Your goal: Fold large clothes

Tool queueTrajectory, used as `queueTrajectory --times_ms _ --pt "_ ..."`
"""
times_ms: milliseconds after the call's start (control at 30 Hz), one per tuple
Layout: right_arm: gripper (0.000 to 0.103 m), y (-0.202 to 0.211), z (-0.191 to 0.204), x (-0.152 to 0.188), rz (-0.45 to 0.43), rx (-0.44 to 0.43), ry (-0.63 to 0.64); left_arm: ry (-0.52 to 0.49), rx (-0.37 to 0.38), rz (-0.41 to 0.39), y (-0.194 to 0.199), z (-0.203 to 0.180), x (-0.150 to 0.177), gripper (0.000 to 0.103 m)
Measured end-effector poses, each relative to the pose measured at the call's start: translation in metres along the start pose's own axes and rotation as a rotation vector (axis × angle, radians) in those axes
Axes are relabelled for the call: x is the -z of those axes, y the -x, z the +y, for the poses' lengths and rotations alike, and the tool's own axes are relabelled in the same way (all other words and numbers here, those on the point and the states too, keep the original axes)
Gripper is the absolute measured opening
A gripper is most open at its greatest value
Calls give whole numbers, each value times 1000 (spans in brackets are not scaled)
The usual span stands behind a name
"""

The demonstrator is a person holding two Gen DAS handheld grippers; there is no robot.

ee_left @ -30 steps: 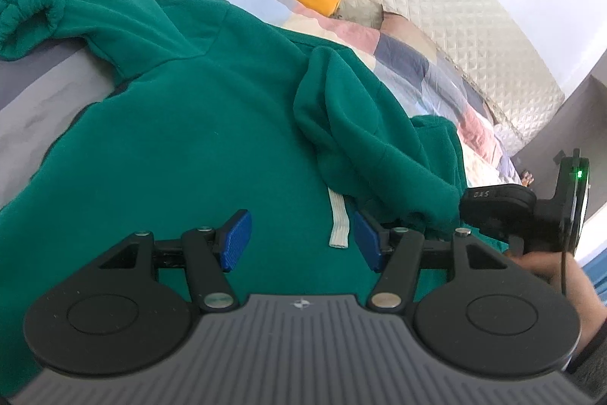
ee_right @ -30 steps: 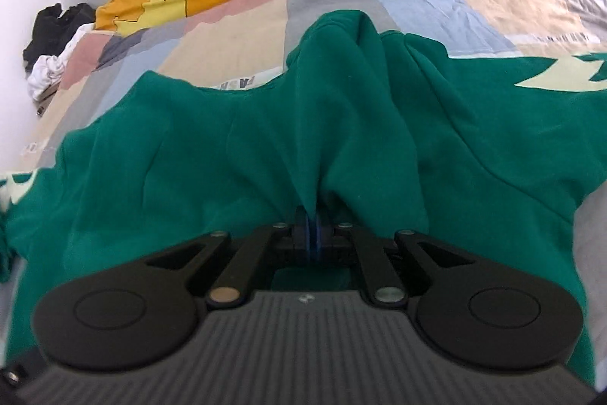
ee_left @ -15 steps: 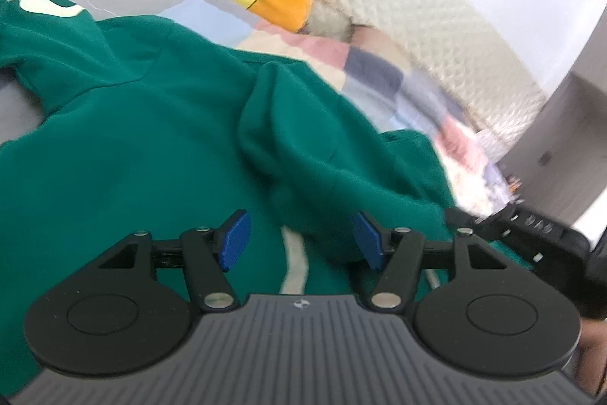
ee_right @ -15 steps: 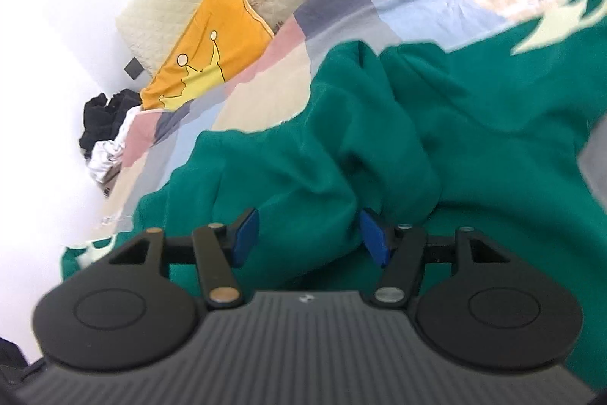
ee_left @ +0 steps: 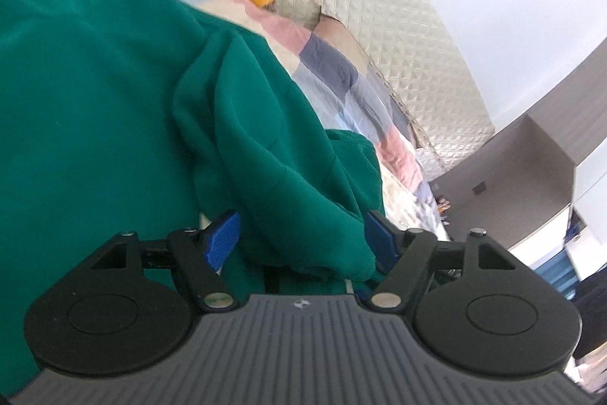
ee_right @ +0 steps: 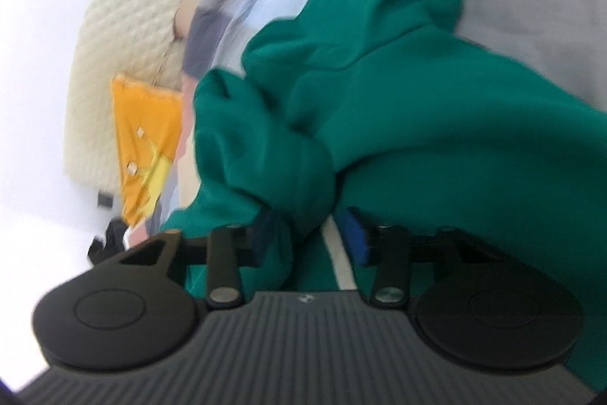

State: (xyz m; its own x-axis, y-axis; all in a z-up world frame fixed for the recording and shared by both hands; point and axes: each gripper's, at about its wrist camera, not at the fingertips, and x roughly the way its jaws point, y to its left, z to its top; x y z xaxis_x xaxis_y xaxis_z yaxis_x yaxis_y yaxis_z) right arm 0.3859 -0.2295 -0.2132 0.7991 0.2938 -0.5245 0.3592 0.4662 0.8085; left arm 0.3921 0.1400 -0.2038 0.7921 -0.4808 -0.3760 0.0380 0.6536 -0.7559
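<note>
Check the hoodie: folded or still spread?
Not folded. The hoodie lies spread on the bed, hood bunched in loose folds.

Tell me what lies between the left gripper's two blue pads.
A bunched fold of the green hoodie fills the gap of the left gripper, seen in the left wrist view.

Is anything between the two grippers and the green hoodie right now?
Nothing visible. A bunched fold of the green hoodie already sits between the left gripper pads, whose jaws have been opening. The right gripper jaws have been closing around another fold.

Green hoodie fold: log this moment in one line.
green hoodie bunched on bed | left gripper open around fold, just widening | right gripper just closing around bunch, grip unclear
</note>
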Motion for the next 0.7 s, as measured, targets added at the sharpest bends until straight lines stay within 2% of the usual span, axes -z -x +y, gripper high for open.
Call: queueTrajectory --times_ms 67,133,167,233,300,333,367,400,433,500,533,567,633,700 --pt "29 5 -1 3 -52 -2 -13 27 24 9 -12 1 -1 74" --pt "29 0 -2 5 -50 -6 -23 12 -17 28 -26 -1 -4 67" --pt "29 -6 -2 5 -30 -21 -21 -7 -52 34 -31 -3 -4 59" --pt "30 -19 -5 2 8 -60 -38 -24 -73 22 -35 -2 -1 50" --pt "32 -28 -6 4 30 -78 -29 -27 -89 11 -35 0 -2 33" --pt "36 -28 -4 4 32 -83 -15 -29 -95 11 -34 0 -4 29" --pt "47 -30 0 5 36 -101 -3 -29 -89 9 -34 0 -6 20" --pt "53 -31 1 5 45 -123 1 -34 -68 5 -32 -1 -7 12" --pt "64 -35 5 2 65 -145 12 -40 -37 -1 -30 -3 -9 11" --pt "64 -40 11 2 101 -179 37 -30 12 -14 -23 -6 -13 9" --pt "60 -41 11 3 103 -176 33 -36 28 -20 -20 -9 -15 9" --pt "42 -41 12 4 109 -166 41 -47 31 -25 -17 -13 -17 8" --pt "16 -41 16 2 120 -164 64 -48 41 -29 -12 -20 -21 8" --pt "13 -32 20 0 109 -189 71 -17 61 -34 -6 -21 -24 8"
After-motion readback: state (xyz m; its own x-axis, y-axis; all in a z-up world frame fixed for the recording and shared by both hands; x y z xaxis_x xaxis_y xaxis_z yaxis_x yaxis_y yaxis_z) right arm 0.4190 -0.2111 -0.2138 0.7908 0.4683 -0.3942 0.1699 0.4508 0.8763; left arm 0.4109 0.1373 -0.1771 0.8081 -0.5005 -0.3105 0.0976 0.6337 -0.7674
